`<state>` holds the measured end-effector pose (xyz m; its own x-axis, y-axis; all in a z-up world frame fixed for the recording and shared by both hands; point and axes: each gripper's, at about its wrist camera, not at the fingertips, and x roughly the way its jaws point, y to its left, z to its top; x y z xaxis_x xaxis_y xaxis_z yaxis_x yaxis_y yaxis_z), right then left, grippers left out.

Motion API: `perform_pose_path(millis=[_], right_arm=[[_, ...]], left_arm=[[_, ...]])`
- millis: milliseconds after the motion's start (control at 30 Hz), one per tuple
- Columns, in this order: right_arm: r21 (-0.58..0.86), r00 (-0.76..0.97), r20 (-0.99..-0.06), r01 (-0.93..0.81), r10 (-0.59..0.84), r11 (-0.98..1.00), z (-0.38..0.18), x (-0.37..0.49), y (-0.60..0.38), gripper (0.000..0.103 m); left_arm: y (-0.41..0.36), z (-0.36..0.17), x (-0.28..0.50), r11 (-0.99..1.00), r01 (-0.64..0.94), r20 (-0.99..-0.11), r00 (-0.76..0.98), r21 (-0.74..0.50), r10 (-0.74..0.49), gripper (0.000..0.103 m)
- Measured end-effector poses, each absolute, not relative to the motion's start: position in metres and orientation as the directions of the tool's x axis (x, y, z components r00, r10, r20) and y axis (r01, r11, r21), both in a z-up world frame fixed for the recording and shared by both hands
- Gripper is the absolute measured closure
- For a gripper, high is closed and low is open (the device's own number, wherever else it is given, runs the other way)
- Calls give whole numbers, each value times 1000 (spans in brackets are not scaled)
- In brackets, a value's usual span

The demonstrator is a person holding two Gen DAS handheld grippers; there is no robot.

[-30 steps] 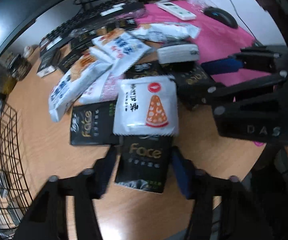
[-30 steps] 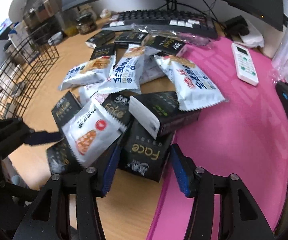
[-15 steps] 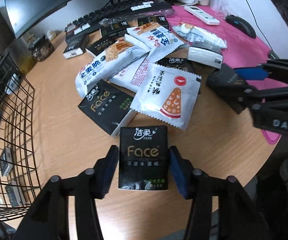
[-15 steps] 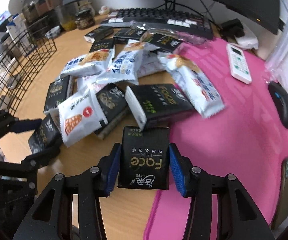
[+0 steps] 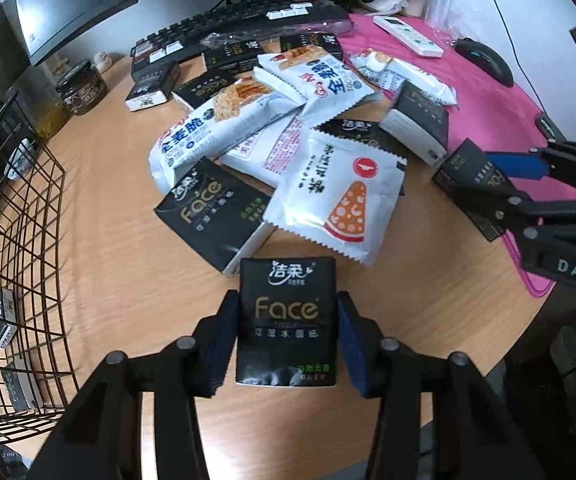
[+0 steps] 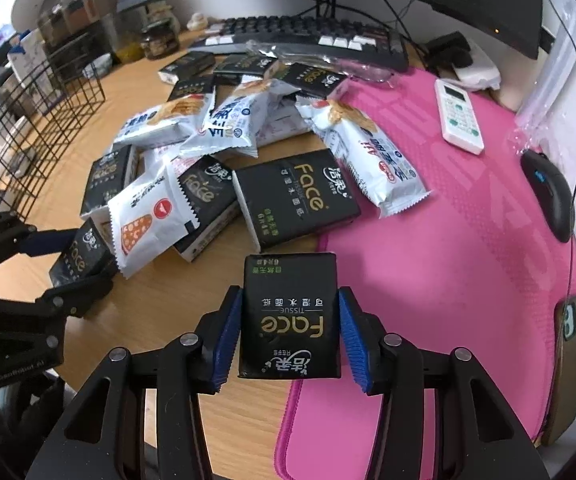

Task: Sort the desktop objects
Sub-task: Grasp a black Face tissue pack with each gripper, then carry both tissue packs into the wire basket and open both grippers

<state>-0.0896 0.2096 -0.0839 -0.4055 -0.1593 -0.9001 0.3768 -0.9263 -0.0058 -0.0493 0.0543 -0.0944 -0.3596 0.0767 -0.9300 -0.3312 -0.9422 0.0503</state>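
Note:
My left gripper (image 5: 288, 298) has a black "Face" tissue pack (image 5: 287, 276) between its blue pads; the jaws are closing and the pads press its sides. It sits just in front of the heap of snack bags and tissue packs, near a white pizza-print bag (image 5: 340, 200). My right gripper (image 6: 290, 294) is shut on a second black "Face" tissue pack (image 6: 288, 320), at the seam between the wood desk and the pink mat (image 6: 448, 240). Each gripper shows at the side of the other's view, the right gripper (image 5: 484, 178) and the left gripper (image 6: 90, 258).
A black wire basket (image 5: 20, 240) stands at the left with small items in it. Behind the heap are a keyboard (image 6: 308, 36) and a monitor. On the pink mat lie a white remote (image 6: 458, 116) and a mouse (image 6: 552, 192); a phone (image 6: 568, 344) lies at its right edge.
Both grippers have drawn back from the heap, each with a black tissue pack. The left pack slid out from under the pizza-print bag, and the right pack came clear of its neighbours.

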Motion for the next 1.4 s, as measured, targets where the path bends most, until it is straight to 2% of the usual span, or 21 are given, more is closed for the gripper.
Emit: perform_pose_path(millis=[133,300,467,700,833,933,1067,1400], right_arm=[[-4,-421,-892,373,-166,-928,-74,-85,211,56],[4,-464,-861,401,-208,-916,-41,-78,201,56],[43,-501,-795,514,-341,-857,9,-68,163,56],[55,-443,-726,726,-526,-686,58,-51,45,56],[49,-375,-728,806,-574,-589,63,-49,-28,56],[34,-347,-758,824,-553,-565,53,-55,-67,56],[16,-343,-798,811,-496,-585,33,-67,-91,56],[-25,-337,-825,824,-453,-567,9,-77,-117,55]], left_arm=[[51,-88,-48,-946,-321,-925,-370,42,85,51],[42,-55,-37,-951,-305,-895,-434,40,102,51],[16,-3,-19,-964,-259,-832,-546,63,93,51],[-83,47,-3,-994,-27,-769,-636,106,-65,51],[-146,45,-2,-986,128,-785,-599,102,-159,51],[-184,33,-1,-978,189,-806,-562,91,-184,51],[-207,16,-9,-974,216,-825,-536,70,-178,51],[-226,-4,-19,-972,228,-852,-498,50,-160,51]])
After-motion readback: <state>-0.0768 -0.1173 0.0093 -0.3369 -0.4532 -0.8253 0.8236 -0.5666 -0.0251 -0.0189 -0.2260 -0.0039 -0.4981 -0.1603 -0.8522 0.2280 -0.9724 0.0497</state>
